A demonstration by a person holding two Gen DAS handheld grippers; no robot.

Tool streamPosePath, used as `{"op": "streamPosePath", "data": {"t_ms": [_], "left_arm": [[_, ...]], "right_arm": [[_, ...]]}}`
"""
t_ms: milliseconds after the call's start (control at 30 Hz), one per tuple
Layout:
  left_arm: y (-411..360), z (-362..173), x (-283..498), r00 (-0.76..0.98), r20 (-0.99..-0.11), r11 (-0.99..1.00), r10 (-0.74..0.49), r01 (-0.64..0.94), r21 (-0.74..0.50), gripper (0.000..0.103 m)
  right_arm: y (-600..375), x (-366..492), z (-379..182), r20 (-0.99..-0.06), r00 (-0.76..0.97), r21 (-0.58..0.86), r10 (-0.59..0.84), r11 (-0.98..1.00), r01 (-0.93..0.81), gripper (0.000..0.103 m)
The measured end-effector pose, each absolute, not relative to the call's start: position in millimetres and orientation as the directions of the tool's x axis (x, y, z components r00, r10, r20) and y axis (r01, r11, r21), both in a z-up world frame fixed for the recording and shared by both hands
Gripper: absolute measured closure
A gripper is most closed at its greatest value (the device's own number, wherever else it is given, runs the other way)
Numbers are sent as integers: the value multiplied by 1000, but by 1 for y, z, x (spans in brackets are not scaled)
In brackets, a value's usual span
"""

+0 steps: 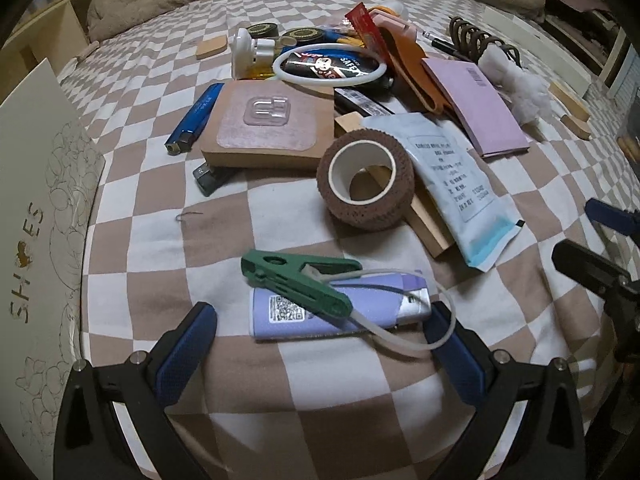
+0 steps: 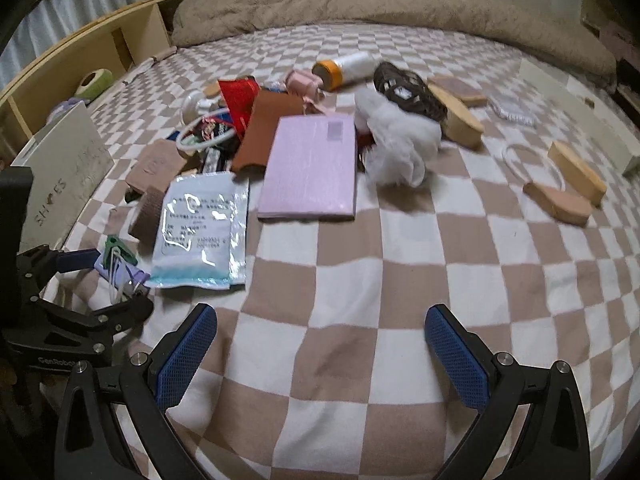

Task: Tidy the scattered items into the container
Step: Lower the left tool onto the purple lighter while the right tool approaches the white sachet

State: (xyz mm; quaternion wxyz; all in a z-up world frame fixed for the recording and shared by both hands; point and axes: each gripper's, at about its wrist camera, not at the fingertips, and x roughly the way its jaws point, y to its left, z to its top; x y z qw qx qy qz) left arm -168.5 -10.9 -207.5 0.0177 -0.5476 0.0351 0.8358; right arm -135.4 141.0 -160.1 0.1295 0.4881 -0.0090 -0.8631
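The purple lighter (image 1: 340, 312), with a green clothespin (image 1: 296, 280) lying across it, rests on the checkered bedspread (image 1: 320, 400) between our left gripper's (image 1: 320, 320) wide-open jaws, positioned to grasp, while our right gripper (image 2: 320, 332) hovers open and empty.

Left gripper (image 1: 322, 334), jaws wide apart, low centre of frame, w/ lilac plastic lighter (image 1: 340, 314) lying between them on checkered bed sheet (image 1: 152, 216). Green plastic clothes peg (image 1: 296, 280) rests across lighter. Brown bandage roll (image 1: 366, 184) just above, centre. Cream "SHOES" cardboard box (image 1: 36, 216) at left edge.
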Motion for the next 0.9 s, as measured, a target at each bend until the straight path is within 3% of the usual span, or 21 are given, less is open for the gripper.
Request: {"op": "streamPosePath", "data": {"t_ms": [133,267,467,500,633,900], "left_arm": [[-12,-207,-168,-403,-915,-998,-5,-54,29,0],[-10,-207,-172,-411,-911,-999,-18,-29,32,0],[-9,-204,-171,-439,-898,-1000,-19,-13,27,0],[-8,-203,-170,-443,-897,-1000,-16,-16,26,1],[-5,-198,-167,-473,-881,-999,7,-46,17,23],[-9,-189,-163,-477,-873,-995,97,-62,-77,23]], "right_arm": [[138,-132,-163,-841,-502,115,-203,-973,200,0],[124,-124,-171,-838,-530,-5,-127,-971,241,0],[135,-125,-170,-827,-538,57,-162,-976,208,0],[135,-124,-170,-826,-541,50,-158,-976,210,0],[131,-121,-172,-821,-555,11,-132,-977,215,0],[131,-122,-173,-817,-561,16,-136,-977,214,0]]}}
